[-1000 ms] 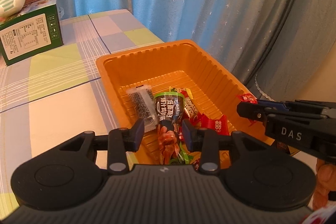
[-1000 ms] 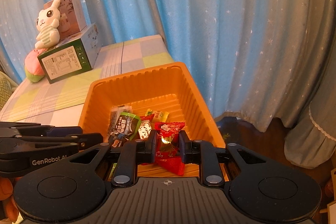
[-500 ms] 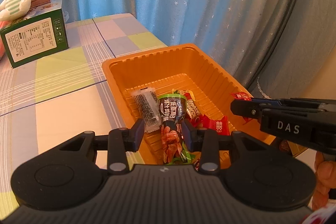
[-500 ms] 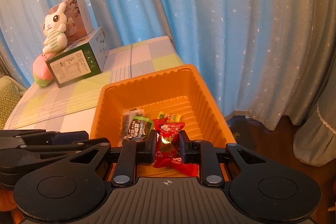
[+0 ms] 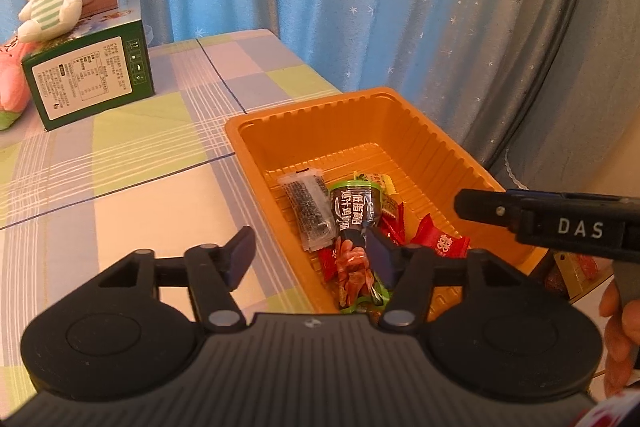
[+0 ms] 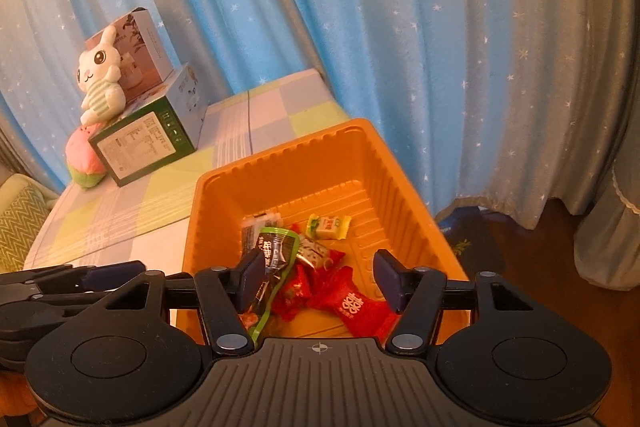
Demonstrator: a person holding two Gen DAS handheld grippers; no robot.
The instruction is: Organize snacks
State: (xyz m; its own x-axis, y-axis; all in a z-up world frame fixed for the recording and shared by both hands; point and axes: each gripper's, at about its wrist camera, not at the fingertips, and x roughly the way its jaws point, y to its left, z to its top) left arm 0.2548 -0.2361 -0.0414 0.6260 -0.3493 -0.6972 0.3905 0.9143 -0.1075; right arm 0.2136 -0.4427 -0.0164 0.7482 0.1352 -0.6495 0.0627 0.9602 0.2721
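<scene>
Snacks (image 6: 308, 267) lie in orange tray (image 6: 372, 163) (both grippers opening).

Orange tray (image 6: 208, 223) far half bare, snack pile (image 6: 312, 279) crowding near end, green box (image 5: 90, 75) well apart

Both wrist views over orange tray (image 5: 404, 123)

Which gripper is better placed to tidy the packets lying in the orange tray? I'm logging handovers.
Right, probably. The right gripper sits over the orange tray, its opening jaws framing the red candy. The left gripper, also opening, straddles the tray's rim, half over the tablecloth.
</scene>
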